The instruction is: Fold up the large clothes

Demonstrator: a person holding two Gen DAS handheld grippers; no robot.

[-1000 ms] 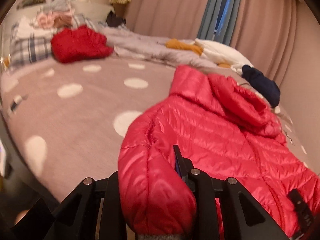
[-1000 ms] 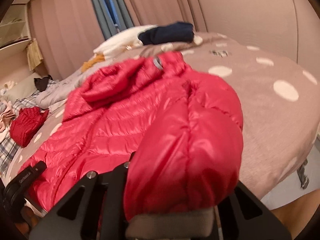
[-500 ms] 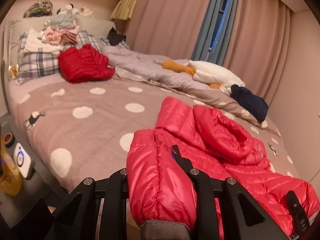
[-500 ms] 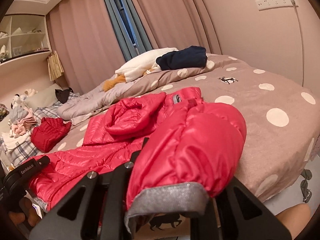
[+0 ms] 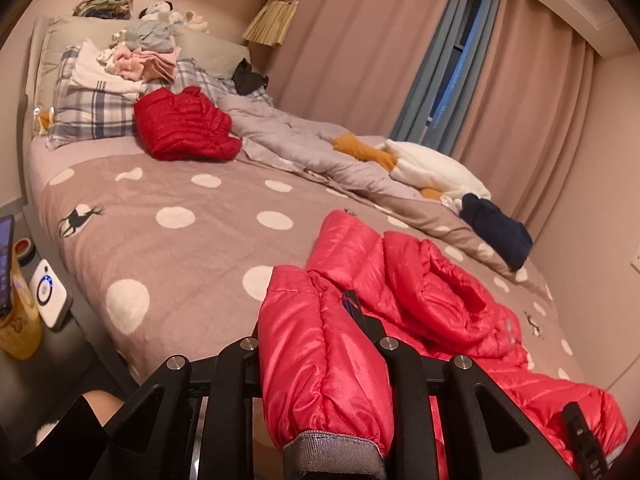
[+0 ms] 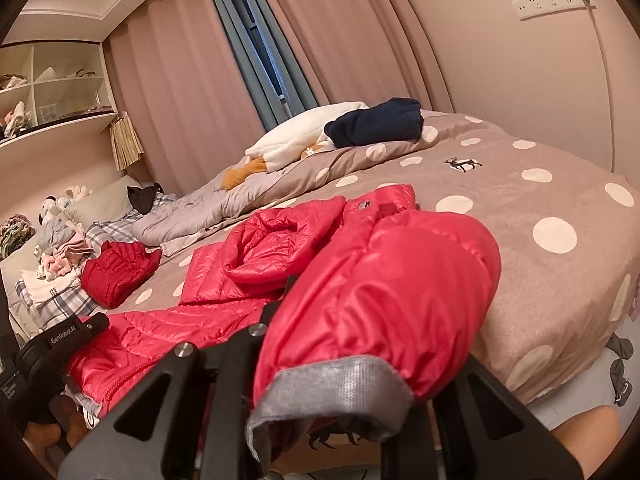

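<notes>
A bright red puffer jacket (image 5: 432, 304) lies spread on the polka-dot bed cover, hood up; it also shows in the right wrist view (image 6: 256, 264). My left gripper (image 5: 320, 360) is shut on one sleeve near its grey cuff (image 5: 332, 452). My right gripper (image 6: 340, 340) is shut on the other sleeve, whose grey cuff (image 6: 332, 388) hangs over the fingers. Both sleeves are lifted off the bed at the near edge. The fingertips are hidden by the fabric.
A folded darker red jacket (image 5: 184, 124) lies by the plaid pillows (image 5: 84, 116). A grey duvet (image 5: 304, 148), a white plush (image 5: 432, 168) and a navy garment (image 5: 496, 232) lie at the far side. A bedside table with a phone (image 5: 6, 264) stands at left.
Both grippers have pulled back and up from the bed with the sleeves in them, so more of the room and bed shows. The jacket body now lies farther away.
</notes>
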